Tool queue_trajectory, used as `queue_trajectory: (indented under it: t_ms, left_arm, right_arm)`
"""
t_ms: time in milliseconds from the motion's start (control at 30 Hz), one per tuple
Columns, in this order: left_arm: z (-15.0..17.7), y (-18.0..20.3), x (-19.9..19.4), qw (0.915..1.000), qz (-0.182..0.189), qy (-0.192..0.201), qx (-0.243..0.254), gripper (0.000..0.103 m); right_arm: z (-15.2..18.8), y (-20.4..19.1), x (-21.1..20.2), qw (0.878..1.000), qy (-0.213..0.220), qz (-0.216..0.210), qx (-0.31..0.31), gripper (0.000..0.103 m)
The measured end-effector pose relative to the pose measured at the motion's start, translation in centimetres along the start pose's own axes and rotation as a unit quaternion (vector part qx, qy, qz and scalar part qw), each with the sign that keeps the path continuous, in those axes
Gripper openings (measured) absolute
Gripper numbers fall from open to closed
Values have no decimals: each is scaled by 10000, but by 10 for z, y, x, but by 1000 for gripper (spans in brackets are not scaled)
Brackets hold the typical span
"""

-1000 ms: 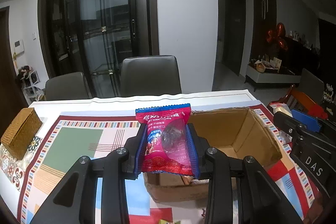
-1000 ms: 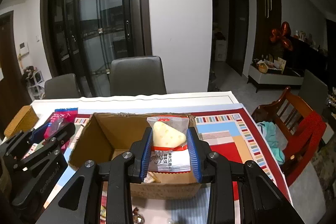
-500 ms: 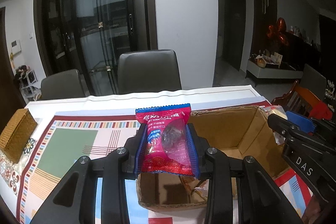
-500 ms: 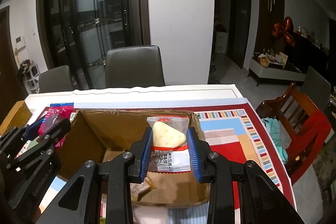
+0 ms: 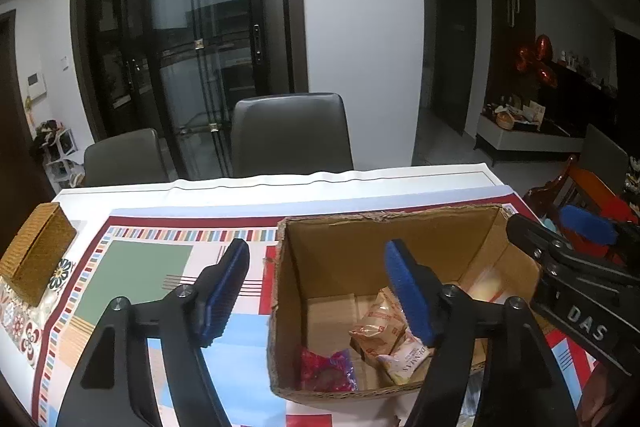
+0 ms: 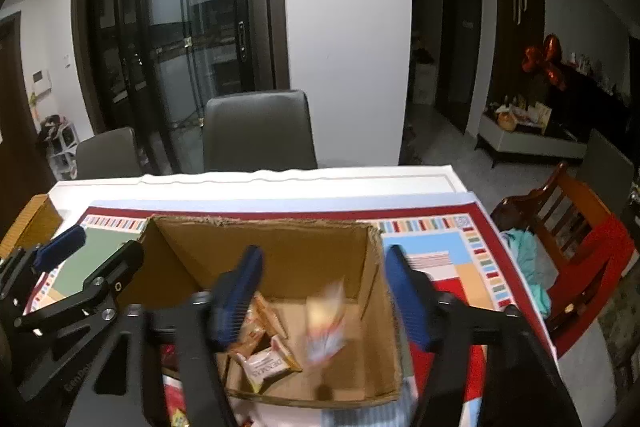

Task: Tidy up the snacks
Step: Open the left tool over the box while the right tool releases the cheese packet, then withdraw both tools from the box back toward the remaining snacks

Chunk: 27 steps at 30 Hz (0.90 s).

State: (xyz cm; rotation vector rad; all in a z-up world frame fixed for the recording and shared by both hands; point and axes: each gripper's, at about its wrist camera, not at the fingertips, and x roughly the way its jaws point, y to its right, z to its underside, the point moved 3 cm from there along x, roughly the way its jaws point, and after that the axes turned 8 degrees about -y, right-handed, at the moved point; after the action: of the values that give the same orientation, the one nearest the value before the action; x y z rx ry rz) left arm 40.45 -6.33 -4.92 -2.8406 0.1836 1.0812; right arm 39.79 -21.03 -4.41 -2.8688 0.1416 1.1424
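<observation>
- Left wrist view: your left gripper [image 5: 316,291] has its blue-padded jaws spread wide with nothing between them, poised above the near left corner of the open brown cardboard box [image 5: 340,239].
- The red and blue hawthorn snack packet [image 5: 326,371] lies on the box floor at about 7 o'clock, against the left wall.
- Beside it, toward the box centre, lie an orange-and-tan wrapped snack [image 5: 378,327] and a pale wrapper with dark lettering [image 5: 406,359], touching each other.
- Your right gripper [image 5: 576,239] reaches in from 3 o'clock over the box's right wall; from here you see one blue pad and the black finger marked "DAS".
- A woven tan rectangular box [image 5: 36,259] sits at 9 o'clock on the patterned multicolour tablecloth [image 5: 132,267], well apart from the cardboard box.
- Right wrist view: your right gripper [image 6: 322,295] also stands with its jaws wide apart and empty, over the box [image 6: 256,239] interior.
- A white and red snack packet [image 6: 326,323], motion-blurred, is inside the box between the fingers, near the right wall; whether it is touching the floor you cannot tell.
- The orange-and-tan snacks [image 6: 264,319] and the pale lettered wrapper [image 6: 264,365] lie at about 7 o'clock of it.
- Your left gripper [image 6: 92,251] enters at 9 o'clock, by the box's left wall.
</observation>
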Motion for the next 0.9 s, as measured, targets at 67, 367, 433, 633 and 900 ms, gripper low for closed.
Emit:
queue_trajectory:
  t_ms: [67, 367, 433, 633, 900]
  left_arm:
    - [0, -2, -2, 10000, -29, 7, -24, 75]
    - [0, -8, -17, 9999, -126, 95, -54, 81]
    - [0, -8, -21, 9998, -128, 109, -69, 81]
    - [0, -15, -31, 9997, -182, 165, -95, 81]
    - [5, -19, -42, 9995, -226, 199, -119, 81]
  right_arm:
    - [0, 0, -3, 10000, 57, 67, -3, 74]
    - [1, 0, -16, 9998, 162, 124, -11, 74]
    - [1, -1, -21, 9998, 188, 108, 4, 74]
    - [2, -2, -32, 9996, 274, 119, -5, 74]
    - [6, -2, -45, 9993, 363, 118, -22, 74]
